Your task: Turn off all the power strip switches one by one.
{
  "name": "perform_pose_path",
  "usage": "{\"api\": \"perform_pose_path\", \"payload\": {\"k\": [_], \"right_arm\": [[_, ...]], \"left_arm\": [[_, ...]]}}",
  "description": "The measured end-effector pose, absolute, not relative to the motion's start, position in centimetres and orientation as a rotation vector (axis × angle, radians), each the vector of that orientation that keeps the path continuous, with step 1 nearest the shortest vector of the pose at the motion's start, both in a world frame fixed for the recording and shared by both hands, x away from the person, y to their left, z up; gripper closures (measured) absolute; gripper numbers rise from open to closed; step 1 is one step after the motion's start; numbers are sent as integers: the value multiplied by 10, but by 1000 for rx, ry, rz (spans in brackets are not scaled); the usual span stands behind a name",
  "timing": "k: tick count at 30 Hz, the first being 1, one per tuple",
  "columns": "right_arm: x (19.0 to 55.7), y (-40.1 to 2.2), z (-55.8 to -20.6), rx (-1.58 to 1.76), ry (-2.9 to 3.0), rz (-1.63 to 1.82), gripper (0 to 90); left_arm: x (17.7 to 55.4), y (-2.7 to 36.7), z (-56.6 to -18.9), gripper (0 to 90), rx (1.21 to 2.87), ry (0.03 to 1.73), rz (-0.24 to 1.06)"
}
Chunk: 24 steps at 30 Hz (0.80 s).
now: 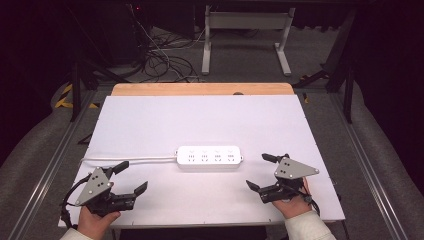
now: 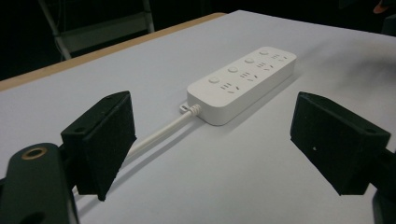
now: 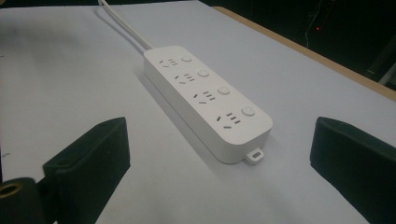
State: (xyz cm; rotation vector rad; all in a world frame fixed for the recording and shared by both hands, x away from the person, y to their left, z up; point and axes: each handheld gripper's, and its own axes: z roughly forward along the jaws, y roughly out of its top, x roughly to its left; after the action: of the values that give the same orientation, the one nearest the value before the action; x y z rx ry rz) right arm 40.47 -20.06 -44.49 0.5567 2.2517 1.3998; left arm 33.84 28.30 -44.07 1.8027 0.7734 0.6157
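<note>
- White board covers the table, with a strip of bare wood along its far edge; beyond that the floor is dark, with loose cables and the legs of a white stand.
- Lying flat near the middle of the board is the power strip, white, with four sockets and four round buttons. It is the nearest thing to both my tools.
- Its long axis runs left to right across the table, square to my line of reach. Its cord leaves the left end and trails off toward the left edge of the board.
- My left gripper rests low at the near left corner, jaws spread wide and holding nothing. In the left gripper view the power strip lies ahead and a little right, cord end toward me, with the cord running past the left-hand jaw.
- My right gripper sits at the near right, jaws also wide apart and empty. In the right gripper view the power strip points its plain end, with a small mounting tab, straight at the gap between the jaws.
- I judge the right gripper nearer: it is just beside the strip's right end, while the left stands farther off, closer to the cord than to the body.
- Neither tool touches anything yet.
</note>
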Motion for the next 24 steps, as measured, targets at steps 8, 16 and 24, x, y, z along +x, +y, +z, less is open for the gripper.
{"api": "perform_pose_path", "payload": {"k": [8, 16, 24], "right_arm": [[405, -201, -444, 570, 2255, 1401, 100], [404, -199, -444, 573, 2257, 1386, 143], [409, -191, -435, 585, 2278, 1370, 245]], "left_arm": [[338, 283, -441, 152, 1813, 783, 658], [336, 280, -442, 152, 1829, 772, 704], [338, 283, -442, 151, 1824, 789, 692]]}}
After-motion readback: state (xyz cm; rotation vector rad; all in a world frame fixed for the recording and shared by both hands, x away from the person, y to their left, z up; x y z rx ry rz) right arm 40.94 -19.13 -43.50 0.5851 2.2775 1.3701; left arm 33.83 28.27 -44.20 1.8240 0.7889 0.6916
